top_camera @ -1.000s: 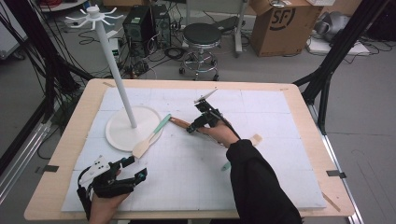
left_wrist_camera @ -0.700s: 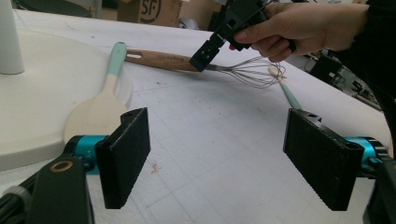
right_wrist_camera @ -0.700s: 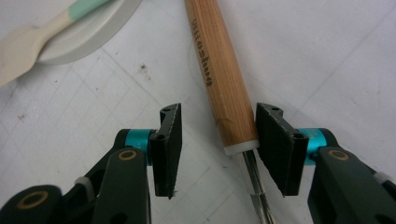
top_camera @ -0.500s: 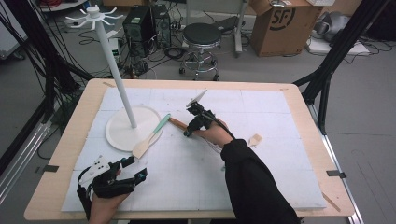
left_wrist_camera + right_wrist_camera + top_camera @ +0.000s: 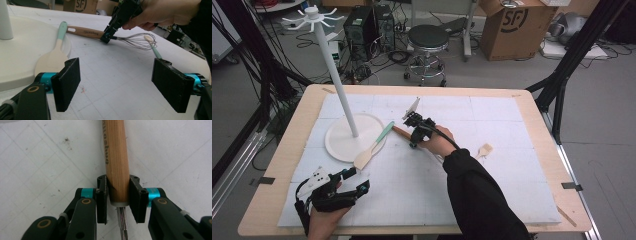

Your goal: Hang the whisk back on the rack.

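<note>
The right gripper [image 5: 117,200] has just been closing, and its pads now clasp the whisk [image 5: 117,162] at the base of the wooden handle, the wires trailing toward 6 o'clock. The whisk lies on the mat [image 5: 492,190] at the stand's [image 5: 354,135] 3 o'clock. The left gripper [image 5: 117,87] gapes wide, holding nothing

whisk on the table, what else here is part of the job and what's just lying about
In the job:
- whisk, wooden handle between the right gripper pads, jaws just closing on it
- white hanging stand, probably where it goes

Lying about:
- spatula with green handle, on the stand's base
- small wooden spatula
- left gripper, open, idle
</note>
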